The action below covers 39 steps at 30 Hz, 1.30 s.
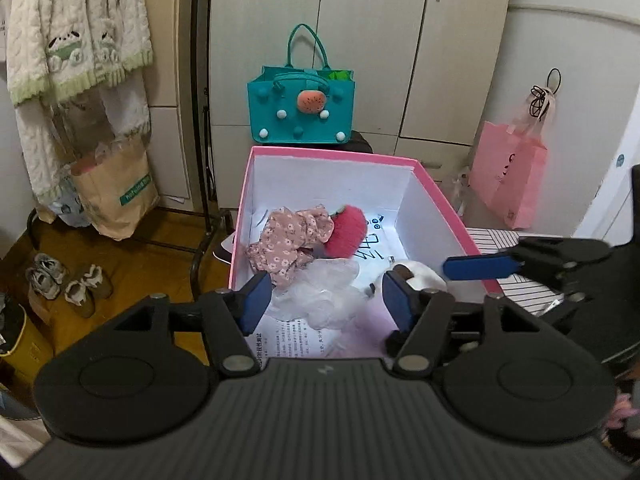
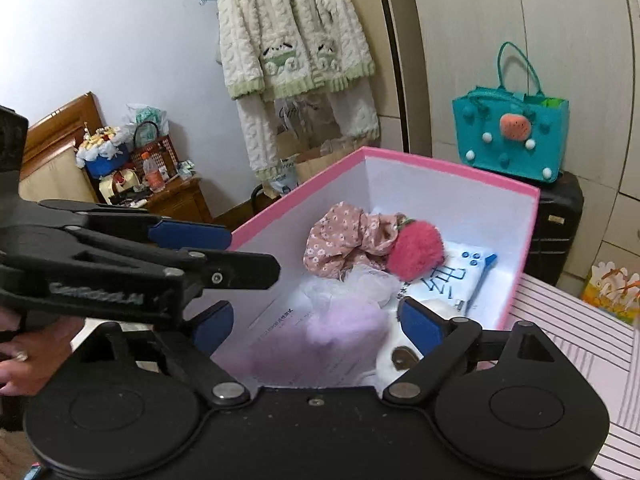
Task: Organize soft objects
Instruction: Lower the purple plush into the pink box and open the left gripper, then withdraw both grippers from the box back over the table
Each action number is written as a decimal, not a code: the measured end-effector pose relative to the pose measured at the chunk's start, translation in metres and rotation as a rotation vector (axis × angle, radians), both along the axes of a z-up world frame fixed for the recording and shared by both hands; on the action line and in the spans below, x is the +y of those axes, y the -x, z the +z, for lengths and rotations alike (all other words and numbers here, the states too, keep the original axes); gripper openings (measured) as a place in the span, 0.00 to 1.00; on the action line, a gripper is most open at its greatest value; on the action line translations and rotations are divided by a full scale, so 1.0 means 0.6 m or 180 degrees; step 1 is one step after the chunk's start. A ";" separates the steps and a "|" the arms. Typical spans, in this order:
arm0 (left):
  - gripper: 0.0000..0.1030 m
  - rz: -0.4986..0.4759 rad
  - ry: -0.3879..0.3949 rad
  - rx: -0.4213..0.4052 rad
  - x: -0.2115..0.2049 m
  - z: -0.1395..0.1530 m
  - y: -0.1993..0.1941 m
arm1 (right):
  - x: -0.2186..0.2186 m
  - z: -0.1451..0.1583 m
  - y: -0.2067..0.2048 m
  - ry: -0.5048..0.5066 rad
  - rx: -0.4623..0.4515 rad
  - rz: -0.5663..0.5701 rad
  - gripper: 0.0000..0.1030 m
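both grippers hover at the near edge of a pink box (image 1: 256, 168) with white inner walls. the left gripper (image 1: 320, 296) has its 2 blue-padded fingers (image 1: 252, 298) spread apart with nothing pressed between them; below the gap lies a sheer white mesh piece (image 1: 320, 292). the right gripper (image 2: 316, 328) also stands wide and grasps nothing, its right pad just beside a white plush toy (image 2: 394, 354) with a brown patch. in the left wrist view the right gripper (image 1: 480, 266) reaches in from the right over the box's side wall. inside the box, a floral pink cloth (image 1: 288, 240) lies bunched at the far left, touching a fluffy red pompom (image 1: 346, 230), with the mesh piece just in front of them. a white packet with blue writing (image 2: 452, 276) and a printed paper sheet (image 1: 292, 338) lie on the floor of the box. a teal felt bag (image 1: 300, 108) stands behind the box, before a cupboard.
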<state>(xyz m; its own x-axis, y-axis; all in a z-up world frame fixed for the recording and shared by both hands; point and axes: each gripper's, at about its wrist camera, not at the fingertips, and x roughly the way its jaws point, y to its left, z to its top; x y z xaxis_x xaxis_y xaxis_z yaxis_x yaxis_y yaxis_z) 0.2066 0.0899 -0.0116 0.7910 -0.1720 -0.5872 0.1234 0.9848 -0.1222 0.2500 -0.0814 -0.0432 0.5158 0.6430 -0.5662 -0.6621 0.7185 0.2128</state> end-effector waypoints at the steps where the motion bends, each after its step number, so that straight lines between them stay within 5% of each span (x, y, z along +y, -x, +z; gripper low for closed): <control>1: 0.59 -0.0019 0.0004 0.0001 0.000 0.004 0.004 | -0.011 0.005 0.006 -0.0035 -0.0009 -0.0002 0.91; 10: 0.61 -0.0287 -0.0302 -0.0116 -0.044 0.058 0.082 | -0.111 0.065 0.083 -0.0134 -0.0046 -0.0097 0.90; 19: 0.64 -0.0894 -0.0397 0.0100 -0.100 0.083 0.179 | -0.207 0.100 0.194 0.0026 -0.0135 -0.0240 0.90; 31: 0.67 -0.1555 -0.0580 0.0405 -0.210 0.026 0.237 | -0.308 0.054 0.310 0.0311 -0.0206 -0.0590 0.90; 39: 0.67 -0.1770 -0.0602 0.0524 -0.277 -0.020 0.209 | -0.371 -0.014 0.297 0.0254 -0.0091 -0.0988 0.85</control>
<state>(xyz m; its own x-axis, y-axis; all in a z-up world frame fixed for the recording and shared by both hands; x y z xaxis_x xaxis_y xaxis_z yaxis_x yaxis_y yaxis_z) 0.0814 -0.0761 -0.0235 0.5088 -0.4140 -0.7548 0.6198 0.7846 -0.0126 0.0717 -0.3042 -0.0516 0.6968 0.4066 -0.5909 -0.4136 0.9008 0.1321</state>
